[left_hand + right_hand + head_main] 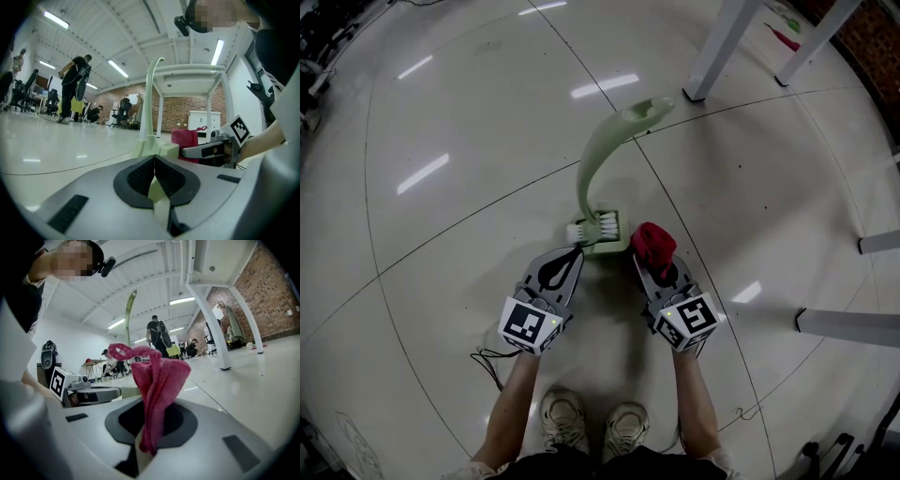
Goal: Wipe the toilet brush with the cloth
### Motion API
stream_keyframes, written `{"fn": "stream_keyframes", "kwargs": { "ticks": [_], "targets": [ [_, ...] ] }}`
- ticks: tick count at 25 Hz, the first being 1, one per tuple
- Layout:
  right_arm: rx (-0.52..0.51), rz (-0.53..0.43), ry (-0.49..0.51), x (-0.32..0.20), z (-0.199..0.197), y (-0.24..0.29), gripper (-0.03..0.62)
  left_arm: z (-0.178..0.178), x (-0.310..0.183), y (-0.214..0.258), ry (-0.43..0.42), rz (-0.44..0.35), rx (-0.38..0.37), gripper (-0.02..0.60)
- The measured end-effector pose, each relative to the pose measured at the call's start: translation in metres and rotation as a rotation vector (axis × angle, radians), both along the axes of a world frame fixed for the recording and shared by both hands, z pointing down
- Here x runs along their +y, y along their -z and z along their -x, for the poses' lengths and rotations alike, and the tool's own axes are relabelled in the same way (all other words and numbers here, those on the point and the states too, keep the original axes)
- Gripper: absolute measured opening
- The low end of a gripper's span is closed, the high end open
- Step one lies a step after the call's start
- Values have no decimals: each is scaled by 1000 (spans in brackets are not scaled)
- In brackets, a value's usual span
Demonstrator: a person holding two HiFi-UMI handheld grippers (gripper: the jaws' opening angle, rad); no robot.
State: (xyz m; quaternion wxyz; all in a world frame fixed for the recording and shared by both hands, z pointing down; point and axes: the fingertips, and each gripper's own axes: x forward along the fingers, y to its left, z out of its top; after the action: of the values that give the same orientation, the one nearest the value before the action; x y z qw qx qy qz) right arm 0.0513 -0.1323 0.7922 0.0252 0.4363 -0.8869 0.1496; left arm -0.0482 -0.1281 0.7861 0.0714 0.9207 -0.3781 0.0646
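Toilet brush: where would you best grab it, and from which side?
Probably the slim handle of the toilet brush, just above its bristled head, from the left: it is narrow enough for jaws, and the red cloth in the right gripper crowds the right.

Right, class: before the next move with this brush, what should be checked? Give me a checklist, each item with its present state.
1. Grip on cloth by right gripper: ok. Its jaws are shut on the cloth, and a bunch sticks out past the tips.
2. Stance of brush: ok. It stands upright on the floor, handle up.
3. Contact of cloth with brush: cannot tell. The cloth sits close beside the brush, but the head view does not show whether they touch.
4. Hold of left gripper on brush: cannot tell. Its jaws are together, with the tips at the bristles, but no clear grip shows.
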Motion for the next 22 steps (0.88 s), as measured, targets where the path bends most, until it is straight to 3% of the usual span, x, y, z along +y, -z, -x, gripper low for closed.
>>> {"fn": "stream_keyframes", "kwargs": {
  "ticks": [5,10,17,22],
  "targets": [
    [-23,27,-97,16,1,-2,31,-3,9,-1,-12,-3,-10,3],
    [2,40,-319,25,-16,2,31,16,10,14,43,-38,17,3],
    [11,29,-354,28,12,-2,31,46,3,13,125,-25,30,3],
    [45,1,-437,28,19,2,31,54,0,-2,142,-4,13,3]
  ]
}}
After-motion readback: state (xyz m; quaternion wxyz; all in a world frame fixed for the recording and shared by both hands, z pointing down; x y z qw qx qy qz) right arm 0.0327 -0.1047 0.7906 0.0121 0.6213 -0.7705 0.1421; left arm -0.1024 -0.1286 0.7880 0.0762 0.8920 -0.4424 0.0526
